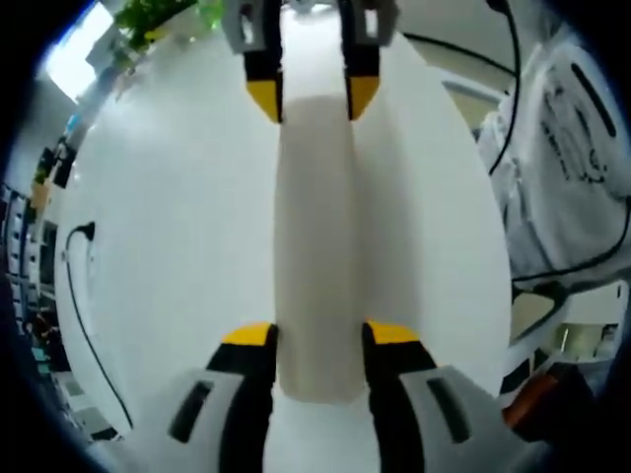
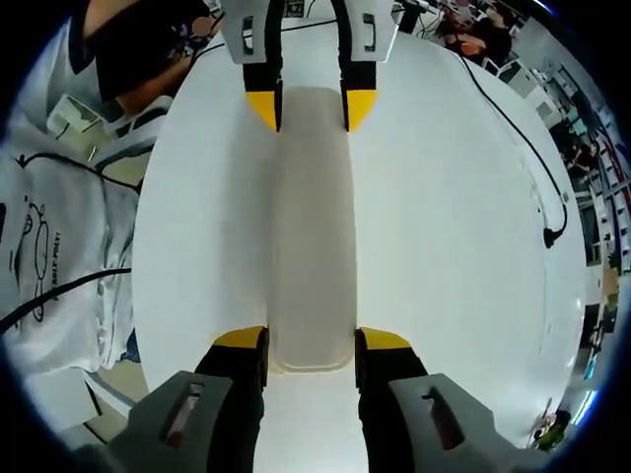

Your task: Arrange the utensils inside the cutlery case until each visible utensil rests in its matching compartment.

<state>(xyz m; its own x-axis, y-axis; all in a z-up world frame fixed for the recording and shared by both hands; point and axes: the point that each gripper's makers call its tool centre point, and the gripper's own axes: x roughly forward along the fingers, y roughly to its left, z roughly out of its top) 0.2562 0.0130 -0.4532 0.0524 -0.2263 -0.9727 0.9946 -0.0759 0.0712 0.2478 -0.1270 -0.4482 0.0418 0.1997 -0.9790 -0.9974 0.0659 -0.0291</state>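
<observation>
Left gripper view looks along a long, pale cutlery case (image 1: 314,246) that lies flat on the white tabletop (image 1: 168,246). The left gripper (image 1: 317,340) stands at the near short end of the case, with one yellow-tipped jaw on each long side, touching or almost touching the walls. At the far short end the right gripper (image 1: 314,99) comes down from the top of the view and stands around the case in the same way. Whether the jaws really press on the case, I cannot tell. A black cable (image 1: 84,325) lies on the tabletop near its left edge, and a person in white clothing (image 1: 572,168) is beyond the right edge.

Right gripper view shows the same case (image 2: 314,227) from the other end; here it looks translucent and cream-coloured, with a raised rim. The right gripper (image 2: 311,345) stands around its near end and the left gripper (image 2: 311,103) around its far end, each jaw close against a long side. Compartments and utensils inside the case are too unclear to tell. A black cable (image 2: 537,168) runs over the tabletop (image 2: 454,256) toward its right edge.
</observation>
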